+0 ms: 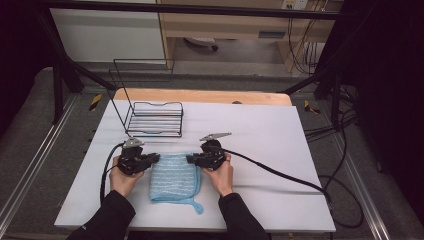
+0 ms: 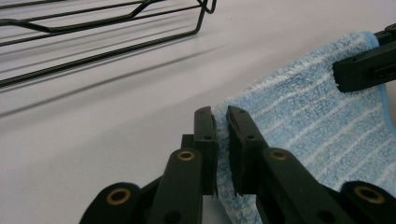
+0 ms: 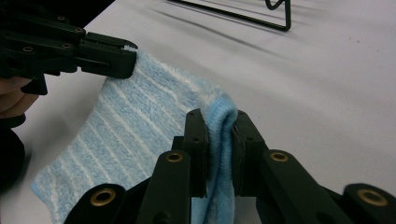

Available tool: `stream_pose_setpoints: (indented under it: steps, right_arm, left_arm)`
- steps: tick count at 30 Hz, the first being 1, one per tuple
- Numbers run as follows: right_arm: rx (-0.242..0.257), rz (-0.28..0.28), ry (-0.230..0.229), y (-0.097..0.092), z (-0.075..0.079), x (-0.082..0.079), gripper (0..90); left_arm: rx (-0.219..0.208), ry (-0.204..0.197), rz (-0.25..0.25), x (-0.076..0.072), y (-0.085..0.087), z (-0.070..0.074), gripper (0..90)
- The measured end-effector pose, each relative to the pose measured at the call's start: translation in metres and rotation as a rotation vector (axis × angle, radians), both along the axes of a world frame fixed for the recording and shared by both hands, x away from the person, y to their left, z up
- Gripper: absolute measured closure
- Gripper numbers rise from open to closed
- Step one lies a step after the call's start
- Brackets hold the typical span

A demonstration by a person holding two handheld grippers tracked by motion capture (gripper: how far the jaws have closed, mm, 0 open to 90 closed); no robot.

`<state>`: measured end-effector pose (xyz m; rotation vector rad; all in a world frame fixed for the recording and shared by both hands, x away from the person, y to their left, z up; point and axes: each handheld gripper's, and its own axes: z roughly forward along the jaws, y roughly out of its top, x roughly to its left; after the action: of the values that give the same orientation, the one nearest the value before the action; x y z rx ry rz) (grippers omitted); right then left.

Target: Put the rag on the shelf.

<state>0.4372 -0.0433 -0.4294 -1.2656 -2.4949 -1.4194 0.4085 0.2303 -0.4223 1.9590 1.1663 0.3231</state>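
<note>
A folded light-blue striped cloth [image 1: 174, 177] lies on the white table [image 1: 260, 135] between the person's two hands. My left gripper [image 1: 156, 159] is shut on the cloth's far left corner; in the left gripper view the blue cloth [image 2: 299, 116] is pinched between the black jaws of my left gripper [image 2: 221, 122]. My right gripper [image 1: 190, 159] is shut on the far right corner; in the right gripper view a bunched fold of the cloth [image 3: 135, 121] sits between the jaws of my right gripper [image 3: 218, 123]. The far edge looks slightly lifted off the table.
A black wire rack [image 1: 152, 117] stands on the table just beyond the left gripper, seen also as the wire rack [image 2: 102, 28] in the left gripper view. Black cables [image 1: 280, 175] trail from both grippers across the table. The table's front edge is close to the person's sleeves.
</note>
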Motion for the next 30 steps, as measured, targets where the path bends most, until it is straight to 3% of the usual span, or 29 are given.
stream_pose_setpoints:
  steps: [18,30]
  right_arm:
    - [0.055,0.002,-0.08,-0.004,0.019,-0.019,79.3]
    - [0.099,0.009,-0.159,-0.012,0.037,-0.03,79.3]
  left_arm:
    - [-0.035,-0.079,-0.019,-0.019,0.002,0.02,81.9]
    - [-0.062,-0.148,-0.02,-0.027,0.002,0.035,81.8]
